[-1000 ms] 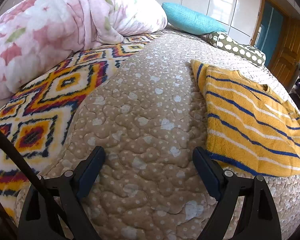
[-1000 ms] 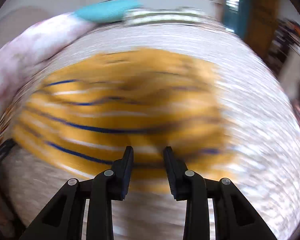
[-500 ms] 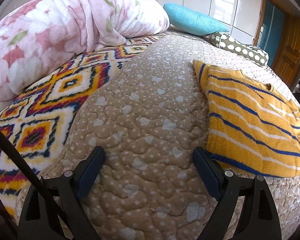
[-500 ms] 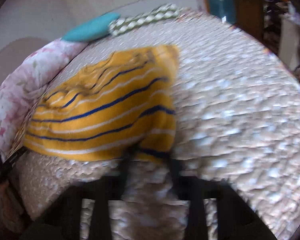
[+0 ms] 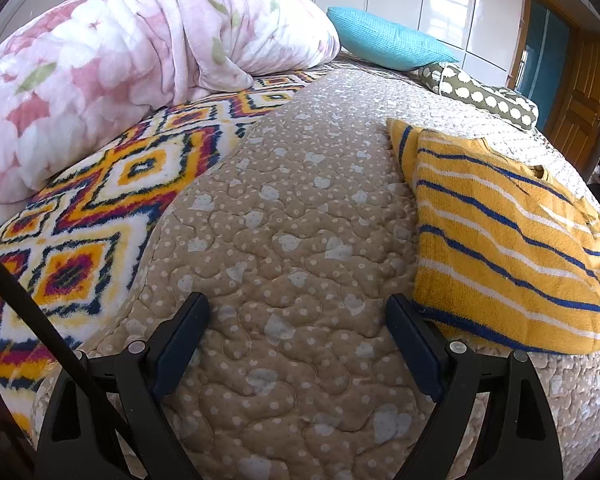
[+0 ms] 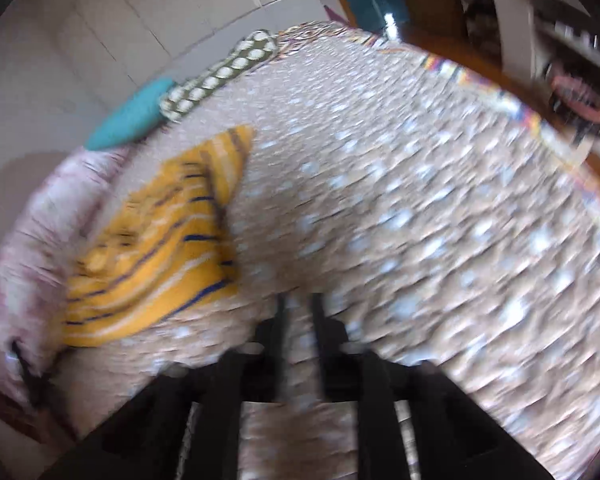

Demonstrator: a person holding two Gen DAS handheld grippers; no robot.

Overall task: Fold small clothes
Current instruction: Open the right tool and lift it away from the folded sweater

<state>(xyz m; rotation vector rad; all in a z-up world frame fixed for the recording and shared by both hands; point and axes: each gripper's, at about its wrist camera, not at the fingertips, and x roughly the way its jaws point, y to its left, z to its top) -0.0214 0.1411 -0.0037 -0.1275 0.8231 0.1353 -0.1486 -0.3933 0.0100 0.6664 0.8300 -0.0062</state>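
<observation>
1. In the left wrist view, the left gripper [image 5: 298, 344] sits at the bottom centre of the frame, its two dark fingers spread wide with nothing between them.
2. Under it lies a beige quilted bedcover [image 5: 300, 216] dotted with pale hearts, filling the middle of the frame.
3. A folded yellow garment [image 5: 508, 256] with blue and white stripes lies flat on the bedcover at the right of the frame. Its near left corner sits just beside the gripper's right-hand finger; whether they touch cannot be told.
4. A patterned diamond blanket [image 5: 100, 208] runs along the left of the frame, with a bundled pink floral duvet [image 5: 132, 64] above it at upper left.
5. A teal pillow [image 5: 384, 44] and a spotted olive bolster [image 5: 484, 98] lie at the top, centre to right.
6. The right wrist view is heavily blurred and tilted. The right gripper [image 6: 300, 312] is at the bottom centre, its fingers close together with only a narrow gap, gripping nothing.
7. There the yellow garment [image 6: 160, 248] lies at the left of the frame, apart from the gripper, with bare bedcover [image 6: 420, 220] across the centre and right.
</observation>
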